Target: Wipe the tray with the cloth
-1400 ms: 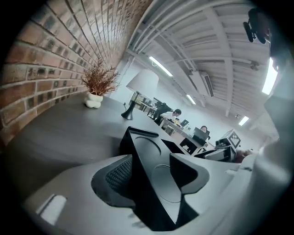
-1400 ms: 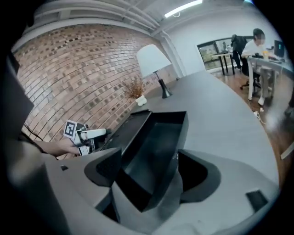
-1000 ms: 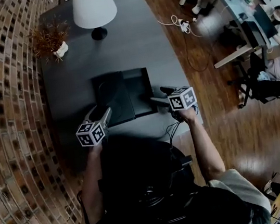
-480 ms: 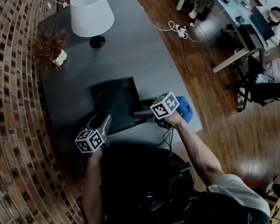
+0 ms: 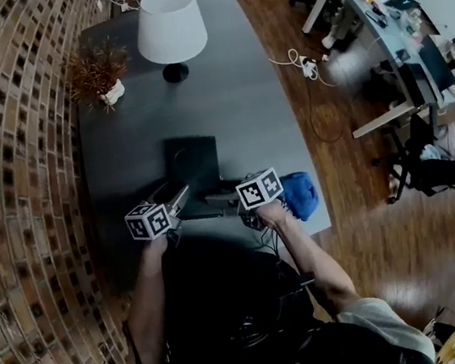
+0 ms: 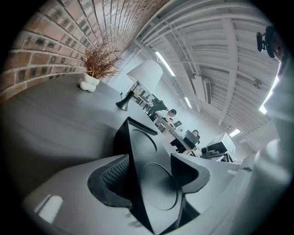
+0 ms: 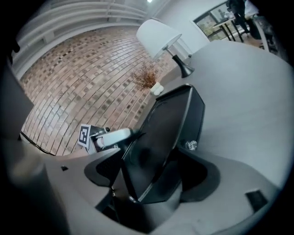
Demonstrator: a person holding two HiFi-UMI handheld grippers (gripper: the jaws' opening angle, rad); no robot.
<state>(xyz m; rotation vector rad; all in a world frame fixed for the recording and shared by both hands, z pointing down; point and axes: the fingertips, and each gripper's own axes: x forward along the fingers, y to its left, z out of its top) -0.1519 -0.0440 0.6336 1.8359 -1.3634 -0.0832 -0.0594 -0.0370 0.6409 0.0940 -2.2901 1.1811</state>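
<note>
Tray handling rather than wiping is what we judge to be in hand. Both claws sit at the near edge of the black tray (image 5: 193, 167), one towards each corner, and neither carries the cloth.

In the left gripper view our left claw (image 6: 151, 173) has a near corner of the tray between its jaws, with a pad on each face. The jaws have just been easing a little wider, yet the pads look to be in contact, so we read it as grasping the tray lightly. In the right gripper view our right claw (image 7: 151, 175) is clenched on the near rim, and the tray runs away from its jaws at a slant. A two-point hold like this suits shifting or turning a wide flat thing without letting it swing. Whether the far edge rests on the grey surface (image 5: 239, 89) we cannot tell.

The blue cloth (image 5: 301, 193) lies bunched on the surface just to the right of the right claw, apart from the tray. We take it to be parked within easy reach, so that claw can let go and fetch it while the left claw steadies the tray. Well ahead of both claws stand a lamp (image 5: 170, 25) and a dried plant (image 5: 97, 69).
</note>
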